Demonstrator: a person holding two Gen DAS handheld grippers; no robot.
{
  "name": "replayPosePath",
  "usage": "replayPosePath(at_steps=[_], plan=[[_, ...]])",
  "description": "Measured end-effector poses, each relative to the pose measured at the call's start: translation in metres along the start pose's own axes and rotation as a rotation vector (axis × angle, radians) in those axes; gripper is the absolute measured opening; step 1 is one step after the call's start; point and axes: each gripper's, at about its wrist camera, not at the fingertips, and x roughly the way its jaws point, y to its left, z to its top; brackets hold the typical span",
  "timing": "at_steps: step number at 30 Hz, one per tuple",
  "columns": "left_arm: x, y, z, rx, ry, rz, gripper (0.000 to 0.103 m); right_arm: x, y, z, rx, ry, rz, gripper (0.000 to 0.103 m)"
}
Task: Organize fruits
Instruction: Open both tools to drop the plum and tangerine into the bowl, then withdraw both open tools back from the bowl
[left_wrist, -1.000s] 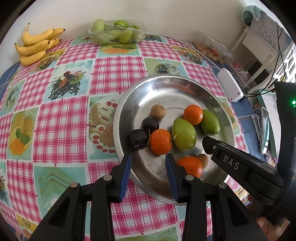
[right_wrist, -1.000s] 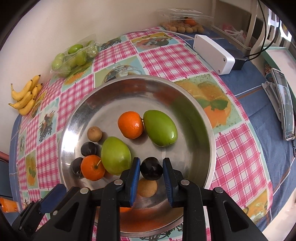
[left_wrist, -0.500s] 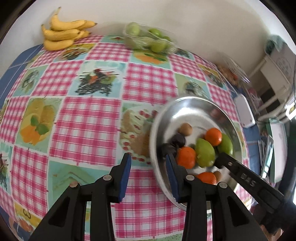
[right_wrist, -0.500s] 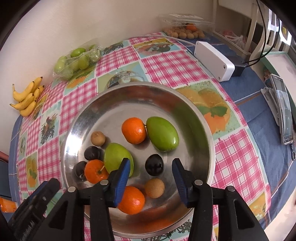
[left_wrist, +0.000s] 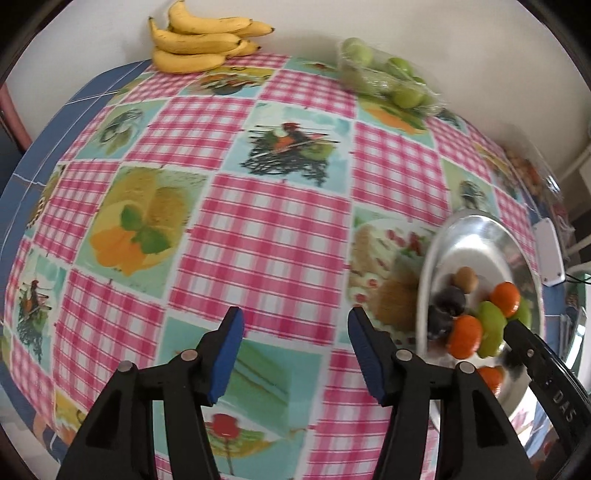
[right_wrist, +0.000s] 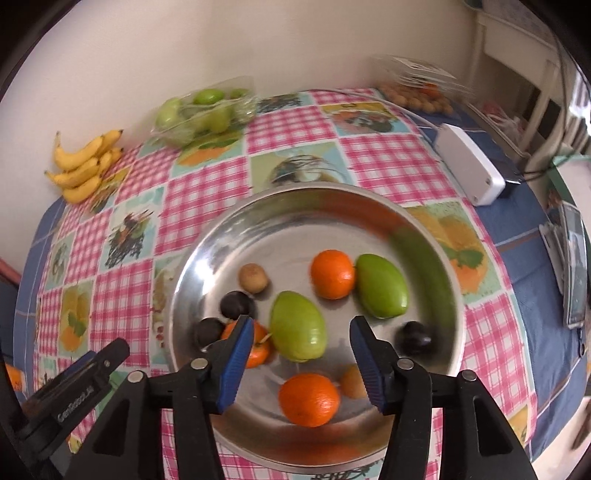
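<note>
Hovering over the steel bowl (right_wrist: 436, 258), the right gripper (right_wrist: 301, 363) has just been opening and its jaws stand apart with nothing pinched; one green mango (right_wrist: 297, 325) shows through the gap, well below the pads. Outward from it in the bowl lie a second mango (right_wrist: 382, 286) toward the right, three oranges (right_wrist: 332, 273), three dark plums, one of them (right_wrist: 413, 338) just right of the right jaw, and two small brown fruits (right_wrist: 253, 277). Farther off, in the upper left of the right wrist frame, a clear pack of green fruit (right_wrist: 201, 112) and a bunch of bananas (right_wrist: 85, 168) rest by the wall, still outside the bowl. The left gripper (left_wrist: 295, 354) has also just been opening, empty, above bare chequered tablecloth (left_wrist: 258, 221). In its view the bananas (left_wrist: 207, 40) sit at the top edge, straight ahead and far off, their long axis running across the frame, so the jaws would likely need to straddle them crosswise. The left hand looks better placed for them than the right.
</note>
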Motion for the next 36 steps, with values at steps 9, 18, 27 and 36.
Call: replayPosePath(at_steps=[9, 18, 27, 36], plan=[[0.002, 0.011, 0.003, -0.012, -0.003, 0.034, 0.068, 0.002, 0.014, -0.002, -0.04, 0.001, 0.001, 0.069], [0.001, 0.022, 0.005, -0.044, -0.038, 0.108, 0.088, 0.004, 0.019, 0.0, -0.07, -0.014, -0.02, 0.095], [0.004, 0.026, 0.005, -0.048, -0.033, 0.125, 0.09, 0.009, 0.023, -0.002, -0.093, -0.002, -0.017, 0.103], [0.002, 0.028, 0.006, -0.05, -0.045, 0.086, 0.098, 0.009, 0.025, -0.002, -0.119, -0.012, -0.022, 0.103]])
